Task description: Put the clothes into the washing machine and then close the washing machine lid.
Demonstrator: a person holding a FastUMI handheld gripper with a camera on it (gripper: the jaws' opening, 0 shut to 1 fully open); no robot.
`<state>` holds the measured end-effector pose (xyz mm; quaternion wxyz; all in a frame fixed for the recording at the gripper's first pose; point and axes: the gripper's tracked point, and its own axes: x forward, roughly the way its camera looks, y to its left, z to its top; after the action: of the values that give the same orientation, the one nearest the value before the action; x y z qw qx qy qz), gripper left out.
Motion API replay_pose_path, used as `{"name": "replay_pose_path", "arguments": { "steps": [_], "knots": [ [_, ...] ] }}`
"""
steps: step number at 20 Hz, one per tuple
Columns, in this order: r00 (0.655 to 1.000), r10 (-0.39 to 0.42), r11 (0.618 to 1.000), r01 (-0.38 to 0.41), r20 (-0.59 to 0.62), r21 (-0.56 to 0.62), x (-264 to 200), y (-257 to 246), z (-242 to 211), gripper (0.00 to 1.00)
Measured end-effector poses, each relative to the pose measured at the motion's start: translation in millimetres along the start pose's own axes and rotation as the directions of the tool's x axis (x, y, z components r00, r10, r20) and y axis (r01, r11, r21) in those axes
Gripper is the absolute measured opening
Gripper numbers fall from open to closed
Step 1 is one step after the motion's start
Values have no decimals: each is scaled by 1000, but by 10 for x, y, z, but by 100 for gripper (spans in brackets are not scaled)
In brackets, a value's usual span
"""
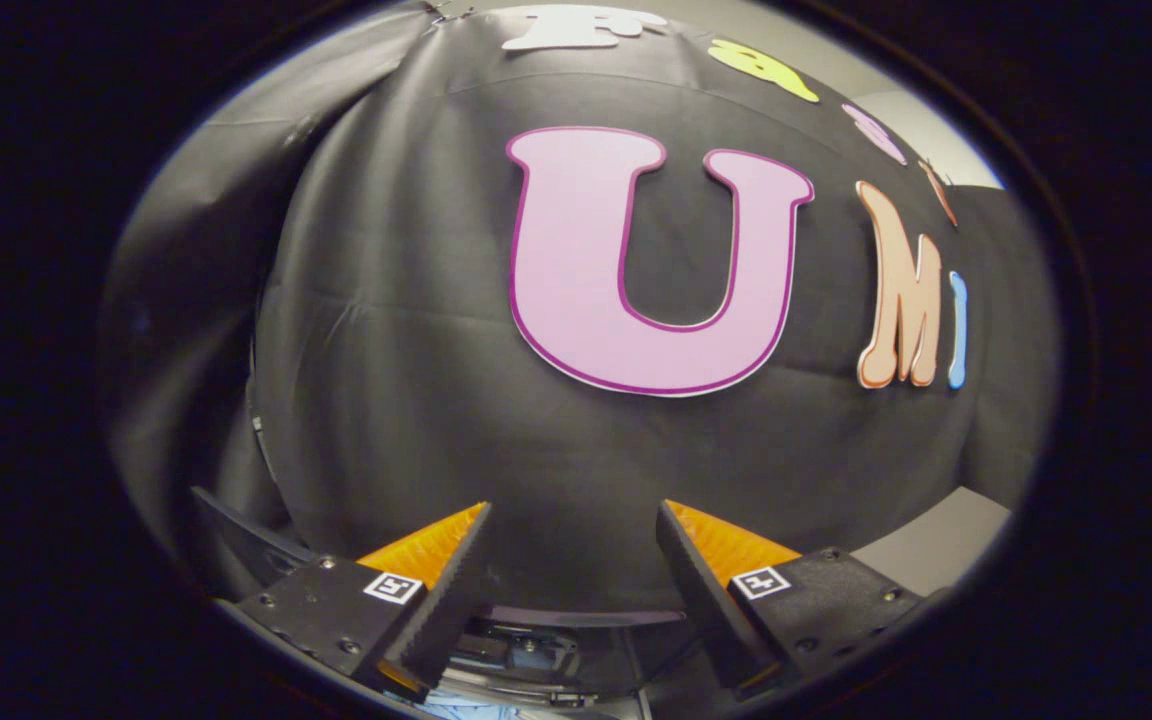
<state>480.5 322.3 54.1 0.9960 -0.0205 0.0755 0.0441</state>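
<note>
Below the fingertips, at the base of the gripper view, you see part of a machine [526,655]: a pale curved rim with dark mechanical parts under it, probably the washing machine, though too little shows to be sure. You hold the gripper [573,520] with its fingers spread apart and nothing between them; they point level at the black cloth wall [416,350] of the booth, which hangs just beyond them. A grey panel [936,545] stands past the right finger. No clothes can be made out, so you cannot tell where they lie, nor whether the lid is up or down. Judge the coming move on one relation: the machine lies beneath and slightly behind the line of the fingers, not ahead of them. You will likely need to tip the gripper downward to bring the opening or the garment in front of the fingers before you commit to any grasp
</note>
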Motion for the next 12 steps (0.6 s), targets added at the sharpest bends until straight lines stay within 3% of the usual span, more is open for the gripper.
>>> {"name": "replay_pose_path", "arguments": {
  "steps": [5,8,10,12],
  "knots": [
    [998,14,1000,-15,-57,-13,152,77,-249,97],
    [997,30,996,-23,-76,81,207,97,-322,95],
    [984,73,976,-37,-164,216,196,174,-455,94],
    [983,94,982,-65,-158,177,180,137,-462,97]
  ]
}}
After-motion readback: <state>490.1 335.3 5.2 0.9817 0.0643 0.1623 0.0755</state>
